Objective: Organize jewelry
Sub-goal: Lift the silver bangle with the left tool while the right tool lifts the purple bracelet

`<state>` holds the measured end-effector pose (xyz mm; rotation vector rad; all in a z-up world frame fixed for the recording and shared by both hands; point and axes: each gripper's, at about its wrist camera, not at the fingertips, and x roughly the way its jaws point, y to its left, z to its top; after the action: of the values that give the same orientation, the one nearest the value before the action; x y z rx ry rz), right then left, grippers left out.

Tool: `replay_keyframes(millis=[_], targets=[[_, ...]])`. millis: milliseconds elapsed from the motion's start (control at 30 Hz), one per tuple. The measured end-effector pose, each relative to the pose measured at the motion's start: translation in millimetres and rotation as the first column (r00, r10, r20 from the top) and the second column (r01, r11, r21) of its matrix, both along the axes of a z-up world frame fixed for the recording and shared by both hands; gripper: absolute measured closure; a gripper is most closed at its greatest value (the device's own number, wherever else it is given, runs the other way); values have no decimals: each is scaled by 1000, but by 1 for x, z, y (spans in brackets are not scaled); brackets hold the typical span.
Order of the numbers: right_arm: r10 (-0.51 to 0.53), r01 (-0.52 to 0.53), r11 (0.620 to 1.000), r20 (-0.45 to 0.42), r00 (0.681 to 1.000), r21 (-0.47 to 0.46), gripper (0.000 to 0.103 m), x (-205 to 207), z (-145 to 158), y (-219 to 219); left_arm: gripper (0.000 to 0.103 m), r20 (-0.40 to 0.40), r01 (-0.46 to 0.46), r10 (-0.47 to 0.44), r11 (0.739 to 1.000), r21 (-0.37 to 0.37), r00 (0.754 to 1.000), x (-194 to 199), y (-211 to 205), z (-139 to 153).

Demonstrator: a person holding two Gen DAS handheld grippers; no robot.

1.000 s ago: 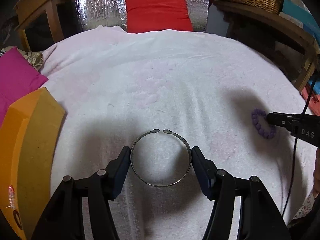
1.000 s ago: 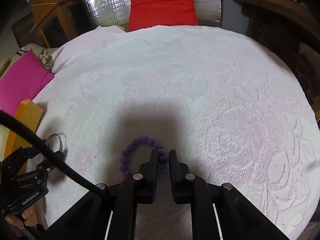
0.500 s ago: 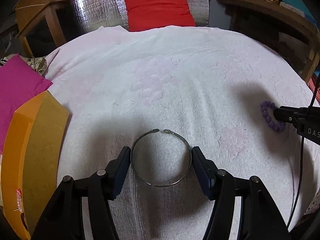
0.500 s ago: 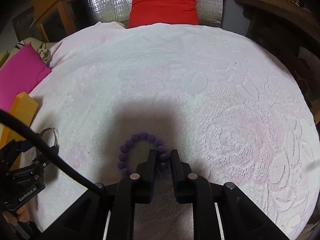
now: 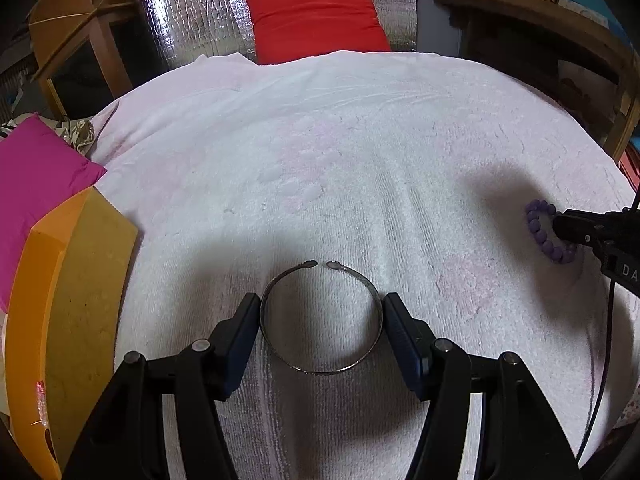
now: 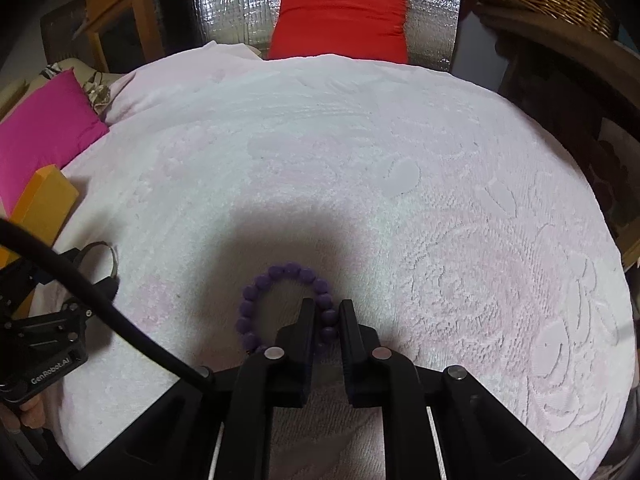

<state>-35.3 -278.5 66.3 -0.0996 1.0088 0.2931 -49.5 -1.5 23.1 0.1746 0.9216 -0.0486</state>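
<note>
At the far left an open orange cardboard box [image 5: 68,320] sits at the edge of the white towel-covered surface [image 5: 340,160], probably the place meant for the jewelry, with a magenta cushion [image 5: 36,184] behind it. Just right of the box, the left claw [image 5: 322,330] stands about half open around a thin silver open-ended cuff bangle [image 5: 320,316]. Its blue pads touch the bangle's two sides, so it seems clamped across its width, flat above the towel, the bangle's gap pointing away. A grip across the widest part likely keeps the springy ring from twisting.

Further right, well apart from the bangle, the right claw [image 6: 323,314] is nearly closed on one side of a purple round-bead bracelet [image 6: 276,300]; its jaws have just been closing, the beads between them. The rest of the loop hangs free toward the left, over its own shadow. Pinching a single strand suits such a limp string.
</note>
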Motion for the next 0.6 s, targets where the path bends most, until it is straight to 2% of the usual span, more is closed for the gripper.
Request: replay_keyframes(millis=[300,600], targets=[[-20,20,999,-3,1000,36,91,-3,8,-9,38,0,0,0,1000,5,1000,1,0,-1],[-23,26,997,-47,999,72,90,3,3,-16,27,-4,-21,21,1000,9,1000,3,1,-4]])
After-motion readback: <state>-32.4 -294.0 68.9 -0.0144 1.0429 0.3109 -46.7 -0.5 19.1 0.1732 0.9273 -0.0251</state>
